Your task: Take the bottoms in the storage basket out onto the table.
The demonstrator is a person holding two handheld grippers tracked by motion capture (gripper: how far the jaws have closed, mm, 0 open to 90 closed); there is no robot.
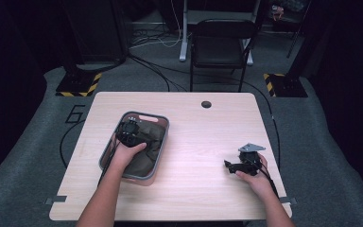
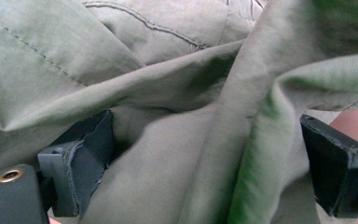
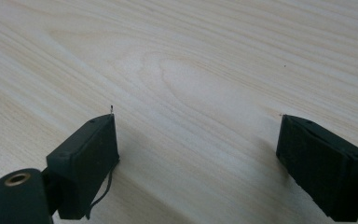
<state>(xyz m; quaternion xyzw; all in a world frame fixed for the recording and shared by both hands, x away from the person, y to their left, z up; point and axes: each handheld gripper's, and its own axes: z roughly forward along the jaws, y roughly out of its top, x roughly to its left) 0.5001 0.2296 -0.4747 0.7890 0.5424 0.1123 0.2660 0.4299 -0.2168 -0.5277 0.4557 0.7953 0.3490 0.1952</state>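
A grey basket (image 1: 163, 140) stands on the left half of the wooden table (image 1: 203, 142), with an olive-green cloth (image 1: 147, 150) bunched inside it. My left gripper (image 1: 130, 134) points down into the basket, over the cloth. In the left gripper view its jaws stand wide apart, and loose folds of the cloth (image 2: 168, 84) lie between them and around the left gripper (image 2: 205, 163). My right gripper (image 1: 228, 165) rests low over the table's right side. Its jaws are spread in the right gripper view, with bare wood under the right gripper (image 3: 198, 154).
A round cable hole (image 1: 206, 104) sits near the table's far edge. Beyond the table stand a black chair (image 1: 220, 45) and two stands with yellow-and-black striped bases (image 1: 78, 85) (image 1: 283, 82). Cables run across the grey floor.
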